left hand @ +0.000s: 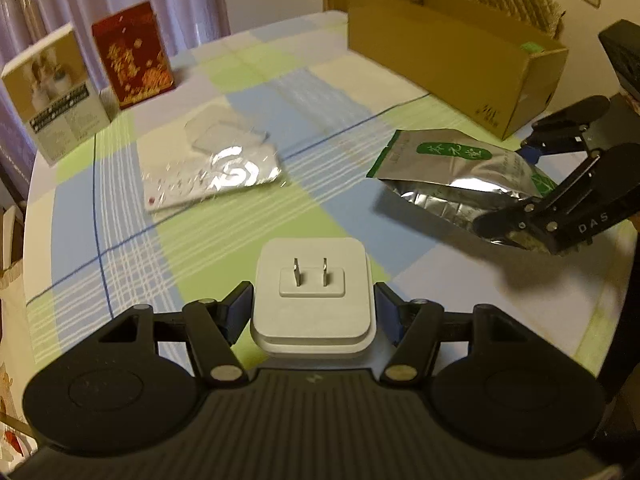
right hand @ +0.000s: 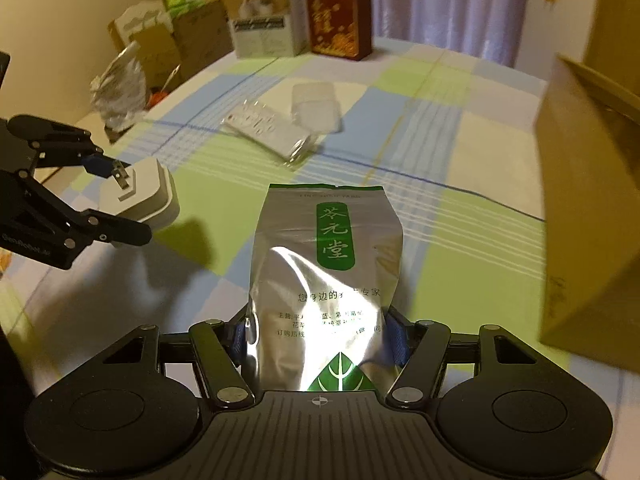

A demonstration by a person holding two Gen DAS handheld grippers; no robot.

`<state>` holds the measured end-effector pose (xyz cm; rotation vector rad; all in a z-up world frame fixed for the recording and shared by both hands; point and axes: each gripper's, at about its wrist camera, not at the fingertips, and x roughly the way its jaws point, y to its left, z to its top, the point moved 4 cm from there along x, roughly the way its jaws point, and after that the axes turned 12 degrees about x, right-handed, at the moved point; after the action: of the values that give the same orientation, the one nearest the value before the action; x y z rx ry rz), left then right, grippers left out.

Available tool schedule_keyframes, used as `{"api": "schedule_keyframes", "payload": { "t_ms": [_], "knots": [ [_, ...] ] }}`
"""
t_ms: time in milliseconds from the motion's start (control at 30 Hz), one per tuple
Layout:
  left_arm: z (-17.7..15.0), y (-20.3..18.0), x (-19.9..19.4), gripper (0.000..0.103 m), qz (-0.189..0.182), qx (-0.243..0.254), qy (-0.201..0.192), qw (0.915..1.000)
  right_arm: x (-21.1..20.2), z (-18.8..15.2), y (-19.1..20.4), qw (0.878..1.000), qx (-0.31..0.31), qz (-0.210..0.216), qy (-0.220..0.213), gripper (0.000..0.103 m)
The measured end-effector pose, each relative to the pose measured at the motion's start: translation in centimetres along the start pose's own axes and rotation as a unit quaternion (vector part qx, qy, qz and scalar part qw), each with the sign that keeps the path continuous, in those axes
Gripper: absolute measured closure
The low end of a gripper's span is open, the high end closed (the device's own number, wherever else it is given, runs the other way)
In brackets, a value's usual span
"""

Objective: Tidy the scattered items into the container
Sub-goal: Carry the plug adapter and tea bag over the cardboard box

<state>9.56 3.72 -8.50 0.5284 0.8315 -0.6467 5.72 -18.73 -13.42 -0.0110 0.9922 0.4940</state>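
Clamped between the fingers of the left gripper [left hand: 314,308] is a white plug adapter [left hand: 312,288], its two prongs pointing up and away from the camera; both blue pads press its sides, and it appears lifted clear of the checked tablecloth [left hand: 200,248]. Far right stands the open cardboard box [left hand: 452,56], the likely container. Between them, to the right, the right gripper [left hand: 532,184] holds a silver pouch [left hand: 460,172]. A wrapped flat packet [left hand: 212,176] lies loose at centre left.

From the right wrist, the silver pouch [right hand: 326,280] sits squeezed at its lower end between the right gripper [right hand: 320,334] fingers, its top pointing away. The box [right hand: 592,200] looms just right, its wall near the pouch. At left, the left gripper [right hand: 106,196] carries the adapter [right hand: 140,196].

Both pickups look done; the carry is in hand. Next, each load must rise over the box wall before release, probably the pouch first, being nearer.
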Motion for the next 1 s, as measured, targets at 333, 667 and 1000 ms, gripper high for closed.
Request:
{"api": "schedule_keyframes", "payload": {
  "t_ms": [333,667,1000],
  "knots": [
    [4.6,-4.7,-3.3,0.043,-0.002,0.001,-0.032,0.9995,-7.9,0.1,-2.7,0.998,0.033,-0.019,-0.057,0.037],
    [11.6,-9.7,-4.1,0.043,-0.007,0.017,-0.064,0.9978,-15.0,0.9,-7.7,0.991,0.060,-0.051,-0.108,0.037],
    [22.7,-14.6,-2.0,0.043,-0.018,0.056,-0.111,0.9921,-19.2,5.3,-15.3,0.979,0.068,-0.102,-0.161,0.037]
  ]
}}
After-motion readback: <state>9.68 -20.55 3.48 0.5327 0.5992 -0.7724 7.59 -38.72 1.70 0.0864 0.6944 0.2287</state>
